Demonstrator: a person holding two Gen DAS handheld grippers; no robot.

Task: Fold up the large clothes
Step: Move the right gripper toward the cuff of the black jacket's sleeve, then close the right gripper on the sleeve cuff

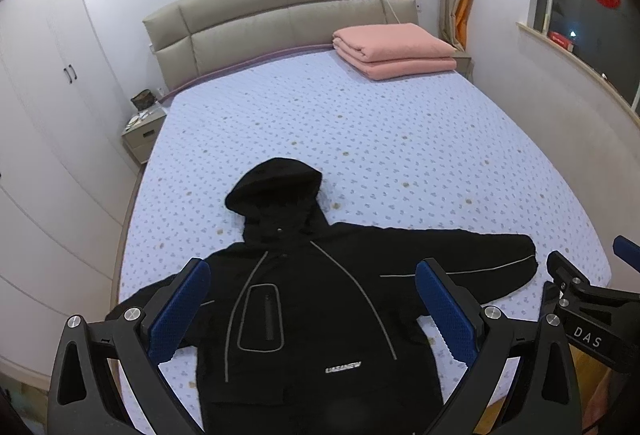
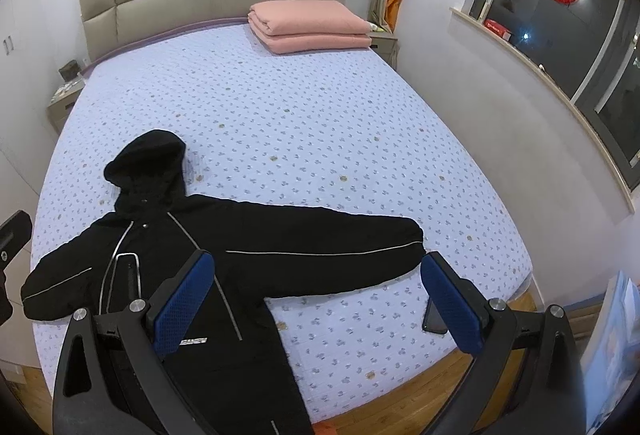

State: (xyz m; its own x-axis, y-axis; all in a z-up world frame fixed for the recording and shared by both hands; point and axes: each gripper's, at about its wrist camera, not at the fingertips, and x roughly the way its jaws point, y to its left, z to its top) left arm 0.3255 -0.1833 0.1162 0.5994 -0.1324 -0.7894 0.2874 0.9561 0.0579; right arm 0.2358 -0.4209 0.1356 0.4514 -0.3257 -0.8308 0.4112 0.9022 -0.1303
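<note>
A black hooded jacket (image 1: 304, 299) with grey piping lies spread flat, front up, at the near end of the bed, hood toward the headboard and sleeves out to both sides. It also shows in the right wrist view (image 2: 192, 235). My left gripper (image 1: 312, 299) is open and empty above the jacket's chest. My right gripper (image 2: 318, 287) is open and empty, above the jacket's right side and its outstretched sleeve (image 2: 340, 239). The right gripper also shows at the right edge of the left wrist view (image 1: 584, 287).
The bed (image 1: 360, 139) has a pale blue patterned sheet. A folded pink quilt (image 1: 394, 49) lies by the padded headboard (image 1: 280, 11). A dark phone (image 2: 434, 315) lies near the bed's front edge. Nightstands (image 1: 142, 131) flank the bed; a wardrobe stands left, a window right.
</note>
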